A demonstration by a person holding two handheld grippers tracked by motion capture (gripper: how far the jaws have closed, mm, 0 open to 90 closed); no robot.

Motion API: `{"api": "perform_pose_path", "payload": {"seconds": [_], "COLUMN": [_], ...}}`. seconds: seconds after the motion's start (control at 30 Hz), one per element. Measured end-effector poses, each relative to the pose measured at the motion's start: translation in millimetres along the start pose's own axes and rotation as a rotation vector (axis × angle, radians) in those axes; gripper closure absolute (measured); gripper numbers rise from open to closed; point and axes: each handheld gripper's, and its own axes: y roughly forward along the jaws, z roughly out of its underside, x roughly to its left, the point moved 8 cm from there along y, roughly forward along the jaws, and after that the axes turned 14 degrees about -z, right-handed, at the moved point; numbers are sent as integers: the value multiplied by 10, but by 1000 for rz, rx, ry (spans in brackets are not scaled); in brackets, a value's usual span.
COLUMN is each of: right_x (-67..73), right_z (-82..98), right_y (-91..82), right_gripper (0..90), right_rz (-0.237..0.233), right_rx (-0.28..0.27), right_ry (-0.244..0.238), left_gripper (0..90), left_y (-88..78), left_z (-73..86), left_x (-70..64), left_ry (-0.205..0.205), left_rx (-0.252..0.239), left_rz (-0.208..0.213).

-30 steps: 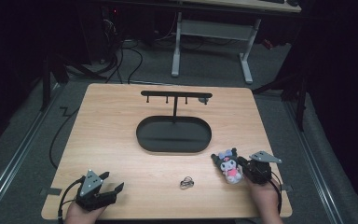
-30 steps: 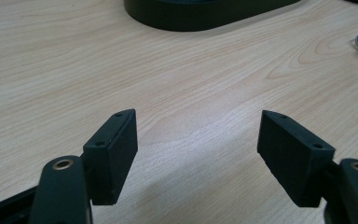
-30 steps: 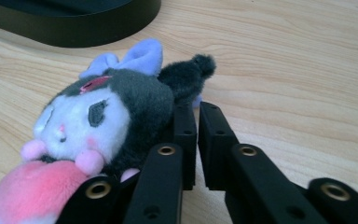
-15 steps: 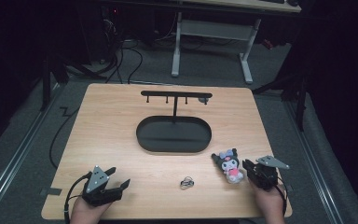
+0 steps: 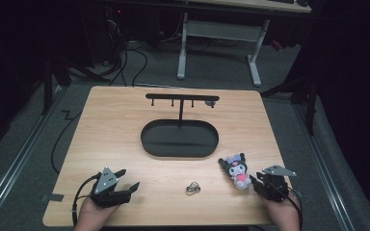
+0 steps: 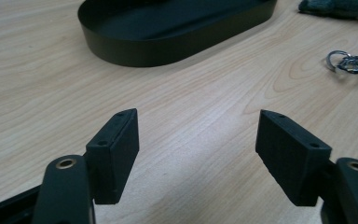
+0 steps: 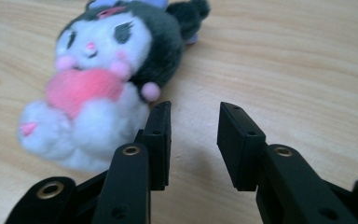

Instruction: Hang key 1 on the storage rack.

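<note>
A small plush toy (image 5: 237,168), dark-headed with a white body and a pink heart, lies on the wooden table at the front right. My right gripper (image 5: 256,184) sits just right of it. In the right gripper view the plush toy (image 7: 107,79) lies outside the left jaw. My right gripper (image 7: 195,112) is open, its jaws have just been opening, and only bare wood lies between them. My left gripper (image 5: 128,178) rests open at the front left. The left gripper (image 6: 198,126) points at a metal key ring (image 6: 346,62), which lies apart from it on the table (image 5: 192,188).
A black oval tray (image 5: 192,142) lies mid-table, its wall (image 6: 168,44) ahead of the left jaws. A T-shaped hanger bar (image 5: 181,97) with small hooks rises from its far side. The table's front edge runs just behind both hands. A desk frame and cables stand on the floor beyond.
My right gripper has drawn back slightly to the right of the plush toy and its jaws have parted. The plush toy stays on the table. The left gripper has barely shifted.
</note>
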Motion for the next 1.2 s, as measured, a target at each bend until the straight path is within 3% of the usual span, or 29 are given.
{"api": "perform_pose_path", "payload": {"seconds": [0.27, 0.53, 0.87, 1.2], "right_x": [-4, 14, 37, 110], "right_z": [-30, -22, 2, -42], "right_y": [-36, -49, -75, -134], "right_gripper": [606, 577, 545, 507], "right_rz": [-32, -14, -51, -56], "right_rx": [74, 186, 276, 396], "right_ry": [74, 23, 55, -3], "left_gripper": [329, 331, 309, 304], "left_y": [-8, 0, 42, 36], "left_z": [0, 28, 64, 64], "left_x": [-65, -80, -107, -91], "left_ry": [3, -3, 20, 16], "left_rx": [0, 11, 26, 23], "left_rz": [29, 28, 21, 26]}}
